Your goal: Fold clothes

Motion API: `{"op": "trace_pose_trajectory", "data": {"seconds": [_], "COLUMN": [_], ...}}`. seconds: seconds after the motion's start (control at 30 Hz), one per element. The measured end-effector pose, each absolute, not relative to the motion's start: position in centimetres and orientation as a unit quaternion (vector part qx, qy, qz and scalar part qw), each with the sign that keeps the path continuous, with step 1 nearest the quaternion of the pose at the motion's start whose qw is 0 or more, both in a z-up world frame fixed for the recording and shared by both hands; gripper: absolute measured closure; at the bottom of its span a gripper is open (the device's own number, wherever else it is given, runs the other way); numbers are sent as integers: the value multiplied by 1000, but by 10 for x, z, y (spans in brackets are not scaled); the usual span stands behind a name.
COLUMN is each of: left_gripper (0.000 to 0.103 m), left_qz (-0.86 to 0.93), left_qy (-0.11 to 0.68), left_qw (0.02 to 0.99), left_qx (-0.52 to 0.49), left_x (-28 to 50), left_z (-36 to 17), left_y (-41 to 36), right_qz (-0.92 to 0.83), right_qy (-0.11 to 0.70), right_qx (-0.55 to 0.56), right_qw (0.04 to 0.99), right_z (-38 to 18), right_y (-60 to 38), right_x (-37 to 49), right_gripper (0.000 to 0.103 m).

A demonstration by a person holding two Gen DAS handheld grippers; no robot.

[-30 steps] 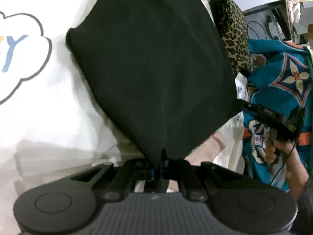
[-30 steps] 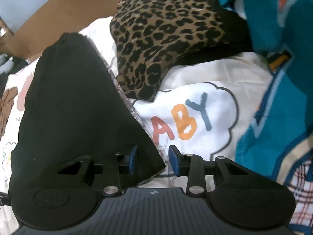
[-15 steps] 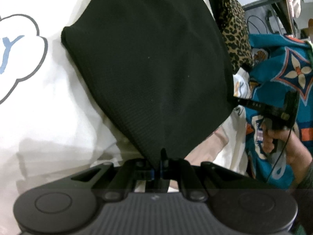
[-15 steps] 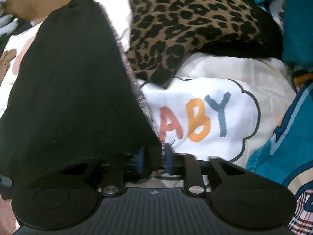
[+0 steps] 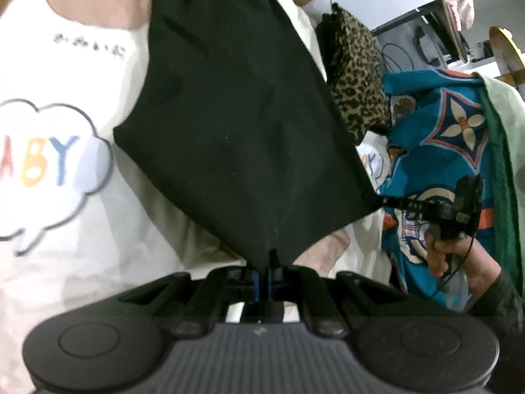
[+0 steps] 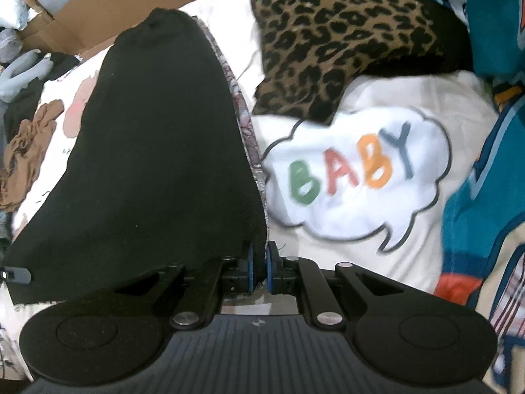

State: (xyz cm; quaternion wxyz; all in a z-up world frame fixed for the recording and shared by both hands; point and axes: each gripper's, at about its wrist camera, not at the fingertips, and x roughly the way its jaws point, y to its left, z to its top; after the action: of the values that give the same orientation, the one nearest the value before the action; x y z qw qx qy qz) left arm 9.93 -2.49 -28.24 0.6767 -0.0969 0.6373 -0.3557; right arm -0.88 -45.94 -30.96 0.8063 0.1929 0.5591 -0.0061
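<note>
Plainly, the black garment [image 5: 242,124] hangs stretched between our two grippers, its near edge pulled taut from one corner to the other while the rest drapes away over the white BABY-print cloth [image 6: 354,177] beneath. We hold one corner in the left gripper [image 5: 262,277], fingers pressed together on the fabric, and the other corner in the right gripper [image 6: 258,267], its blue pads likewise clamped on the cloth's patterned hem. From the left view the right gripper shows out to the right, gripped by a hand [image 5: 449,252], so the held edge runs crosswise between us and the garment's length lies forward, away from both sets of fingers. Neither hand is nearer; we judge the fold will need both corners carried forward together over the far end. A leopard-print piece [image 6: 338,32] and a teal patterned garment [image 5: 452,124] lie just beyond.
</note>
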Motion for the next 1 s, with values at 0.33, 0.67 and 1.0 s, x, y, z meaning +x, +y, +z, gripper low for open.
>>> {"op": "trace_pose_trajectory", "data": {"seconds": [0.33,0.67,1.0], "left_gripper": [99,99,98], "left_qz": [-330,-322,-300], "left_qy": [637,646,667], "left_qw": [693,692,681], "left_qx": [-64,-7,21], "left_x": [102,98,93], "left_z": [-264,-267,-323], "left_y": [26,61,66], "right_qz": [63,106,75], "right_qy": [579,600,617], "right_qx": [209,249,248], "right_qw": [786,753,743], "right_z": [-292,-305,-343], "right_y": [-405,-356,-343], "right_x": [-31,-61,-70], "right_gripper": [98,98,98]}}
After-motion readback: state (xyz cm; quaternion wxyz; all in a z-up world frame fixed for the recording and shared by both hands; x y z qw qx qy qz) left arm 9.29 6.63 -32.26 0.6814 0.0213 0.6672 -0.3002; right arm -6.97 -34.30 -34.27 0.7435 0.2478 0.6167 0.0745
